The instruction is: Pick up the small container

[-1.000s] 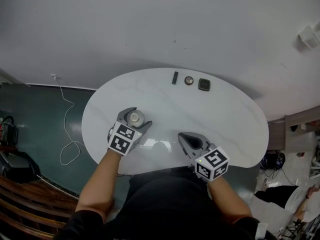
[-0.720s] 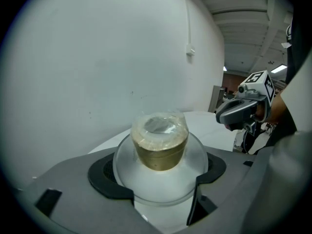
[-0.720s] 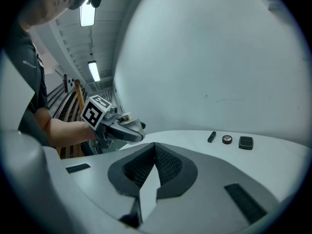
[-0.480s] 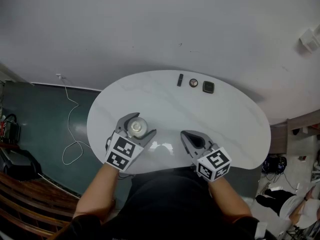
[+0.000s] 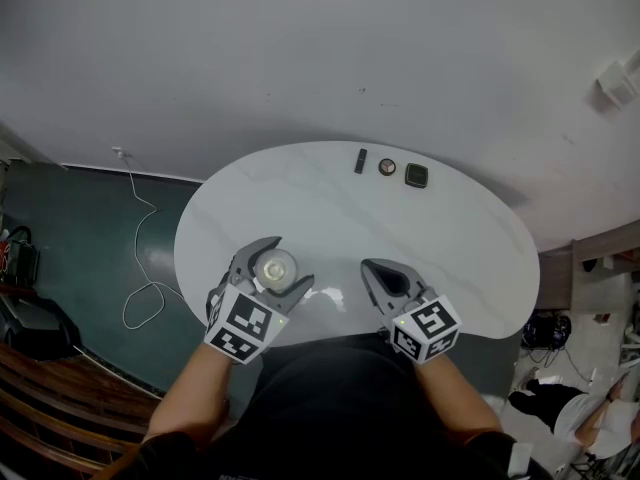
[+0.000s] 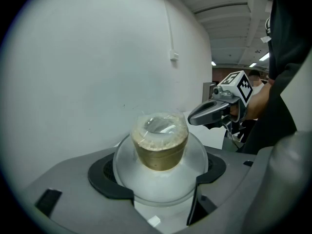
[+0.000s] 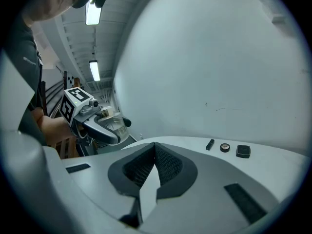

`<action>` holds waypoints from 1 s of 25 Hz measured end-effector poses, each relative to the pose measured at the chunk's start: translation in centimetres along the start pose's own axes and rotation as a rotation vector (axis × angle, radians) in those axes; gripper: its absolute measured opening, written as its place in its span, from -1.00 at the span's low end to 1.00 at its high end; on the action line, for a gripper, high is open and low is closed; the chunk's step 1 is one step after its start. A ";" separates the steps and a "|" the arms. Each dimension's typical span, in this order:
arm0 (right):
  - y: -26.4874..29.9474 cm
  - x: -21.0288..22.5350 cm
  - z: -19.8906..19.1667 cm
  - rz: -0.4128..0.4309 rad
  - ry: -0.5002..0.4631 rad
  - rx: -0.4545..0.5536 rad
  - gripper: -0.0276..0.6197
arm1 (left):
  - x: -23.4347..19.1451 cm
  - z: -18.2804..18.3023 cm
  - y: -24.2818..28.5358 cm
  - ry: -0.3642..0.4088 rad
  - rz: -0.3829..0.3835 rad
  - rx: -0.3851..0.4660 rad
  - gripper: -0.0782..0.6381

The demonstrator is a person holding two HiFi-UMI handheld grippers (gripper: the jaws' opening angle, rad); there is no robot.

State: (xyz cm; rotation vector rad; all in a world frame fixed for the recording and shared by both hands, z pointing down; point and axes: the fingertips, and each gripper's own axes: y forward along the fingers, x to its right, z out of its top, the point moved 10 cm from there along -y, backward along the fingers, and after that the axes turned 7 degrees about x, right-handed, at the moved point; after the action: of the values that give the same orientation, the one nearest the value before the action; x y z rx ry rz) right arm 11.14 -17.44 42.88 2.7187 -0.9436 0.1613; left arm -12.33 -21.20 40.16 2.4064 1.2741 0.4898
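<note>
Pickup's at the grip stage: left tongs (image 6: 161, 178) are clamped on the small container (image 6: 161, 147), seemingly just off the counter (image 5: 450, 238) by its near edge (right tongs (image 7: 155, 167) pressed together, empty), so next: steady lift w/o tilting.

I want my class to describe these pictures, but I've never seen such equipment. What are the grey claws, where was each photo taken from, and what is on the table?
There is no robot: a person holds a two-jaw gripper in each hand. One picture comes from a camera on the person's head, looking down at a white table. The other two come from cameras riding on the grippers. The left gripper is shut on a small clear container with something tan inside. The right gripper is shut and empty. At the table's far edge lie a black stick, a round case and a square black case.
</note>
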 end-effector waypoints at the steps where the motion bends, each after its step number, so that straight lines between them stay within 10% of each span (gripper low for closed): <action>1: 0.0 0.0 0.0 -0.002 -0.002 0.000 -0.93 | 0.0 0.1 -0.1 0.003 -0.002 0.000 0.19; 25: 0.4 -0.4 0.5 0.017 -0.046 -0.020 -0.93 | 0.6 0.5 0.2 0.011 -0.037 0.012 0.19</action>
State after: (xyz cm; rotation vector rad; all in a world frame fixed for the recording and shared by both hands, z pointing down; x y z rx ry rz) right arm 10.61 -17.69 42.43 2.7077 -0.9762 0.0922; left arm -11.61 -20.93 39.91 2.3884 1.3280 0.4862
